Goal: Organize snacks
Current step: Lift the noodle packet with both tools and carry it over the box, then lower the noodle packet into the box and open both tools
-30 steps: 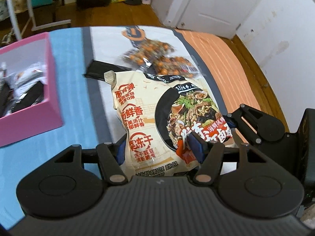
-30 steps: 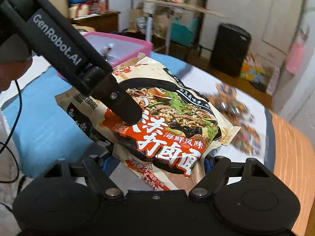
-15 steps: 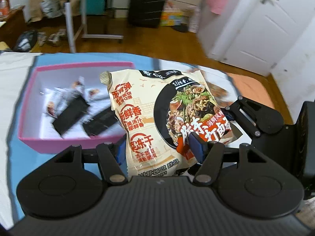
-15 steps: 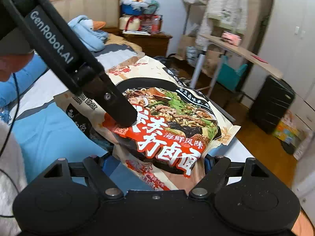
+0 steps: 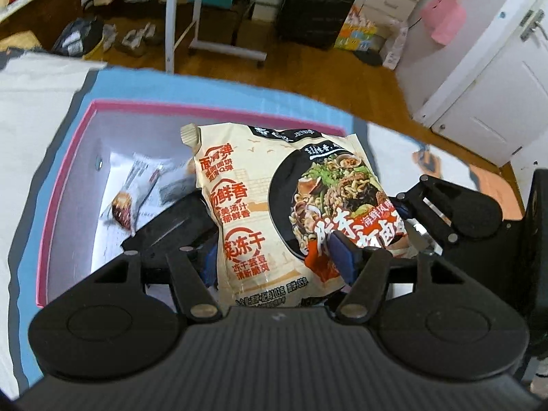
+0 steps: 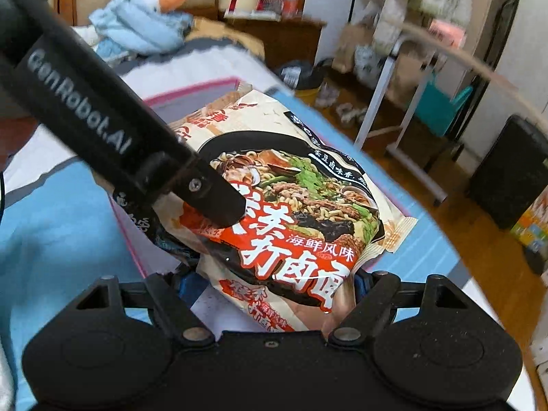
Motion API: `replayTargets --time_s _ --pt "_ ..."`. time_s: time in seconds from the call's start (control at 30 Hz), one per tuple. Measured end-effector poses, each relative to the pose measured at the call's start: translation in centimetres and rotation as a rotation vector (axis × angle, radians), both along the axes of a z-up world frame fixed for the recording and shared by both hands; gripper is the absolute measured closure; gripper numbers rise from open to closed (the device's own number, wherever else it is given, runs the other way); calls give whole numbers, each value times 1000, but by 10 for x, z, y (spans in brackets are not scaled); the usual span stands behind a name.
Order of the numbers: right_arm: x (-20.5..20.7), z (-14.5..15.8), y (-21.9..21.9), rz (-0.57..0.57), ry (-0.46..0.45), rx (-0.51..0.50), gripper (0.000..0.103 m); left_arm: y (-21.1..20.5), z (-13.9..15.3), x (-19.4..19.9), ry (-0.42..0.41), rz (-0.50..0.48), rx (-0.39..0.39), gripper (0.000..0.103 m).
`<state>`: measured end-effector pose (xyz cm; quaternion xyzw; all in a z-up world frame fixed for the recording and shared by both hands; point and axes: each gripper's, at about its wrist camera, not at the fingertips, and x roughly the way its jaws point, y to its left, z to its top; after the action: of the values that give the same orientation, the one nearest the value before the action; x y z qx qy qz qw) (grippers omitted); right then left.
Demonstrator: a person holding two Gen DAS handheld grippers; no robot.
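Noodle pack (image 5: pixel 274 212) is now in the air over the pink box (image 5: pixel 54 185), carried by both grippers at once. A second ago it was over the striped cloth with the box off to the left; half a second ago it was at the box's near wall. So the carry is nearly done, and I judge the release into the box comes next.

Left gripper (image 5: pixel 277 257): jaws narrowed onto the pack's near edge, blue pad (image 5: pixel 342 257) pressed on the printed face. In the right view the same gripper (image 6: pixel 219 205) sits on the pack (image 6: pixel 291 212) from the upper left. Right gripper (image 6: pixel 267 284): closed on the pack's lower edge, film bunched between the fingers. Both grips look unchanged over the last second; only the background has swung.

Box contents, left view: a small wrapped snack (image 5: pixel 126 198) and dark packets (image 5: pixel 171 226), partly hidden under the pack. Blurred, so I cannot count them.

The pack looks nearly as wide as the free space in the box, so it may land on top of the others or catch on the rim. The film is slick and puffed; opening one gripper first could let it swing.

Blue cloth (image 6: pixel 61 233) lies around the box.
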<state>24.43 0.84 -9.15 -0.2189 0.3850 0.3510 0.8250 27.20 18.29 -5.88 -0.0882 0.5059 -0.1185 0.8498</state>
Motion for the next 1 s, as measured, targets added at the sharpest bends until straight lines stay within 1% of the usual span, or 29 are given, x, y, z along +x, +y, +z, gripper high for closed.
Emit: replayTargets --time_s 0.07,0.17,0.2,0.33,0.4,0.47,0.57,0.6,0.67,0.73,0.77,0.8,0.83,0.87,0.93,1.0 --pt "2 -7 11 -1 22 -29 21 9 -12 4 31 18 -16 40" --pt "1 -11 25 7 3 -87 21 21 -25 8 59 50 -47 40" --pt "4 -10 27 4 8 -91 21 24 -27 9 58 59 -54 40" --pt "13 -11 29 -9 78 -84 21 25 -33 9 55 72 -52 39" --pt "9 -10 26 -10 101 -93 20 26 -36 10 62 78 -58 39" --pt "9 -8 25 -20 110 -96 18 27 -39 10 63 87 -62 39" --pt "-1 -6 23 -48 84 -121 18 24 -41 9 59 91 -64 39" --pt "-1 -4 23 -52 73 -125 18 23 -39 8 47 91 -48 39" --pt "-8 2 22 -49 60 -122 16 17 -37 6 19 83 14 39" --pt "-12 7 18 -53 53 -114 16 12 -35 5 6 70 58 39" --pt "-14 10 15 -53 50 -104 16 8 -35 4 8 75 99 40" --pt "-13 12 15 -55 49 -94 16 5 -33 3 3 78 141 43" --pt "-16 15 12 -59 48 -86 16 1 -31 0 -14 79 197 43" --pt "-16 17 10 -63 46 -81 16 -4 -25 -5 -49 72 251 43" --pt "-22 22 5 -69 36 -64 16 -10 -12 -17 -99 55 280 42" --pt "-25 25 2 -67 30 -53 16 -13 1 -29 -113 44 275 41"
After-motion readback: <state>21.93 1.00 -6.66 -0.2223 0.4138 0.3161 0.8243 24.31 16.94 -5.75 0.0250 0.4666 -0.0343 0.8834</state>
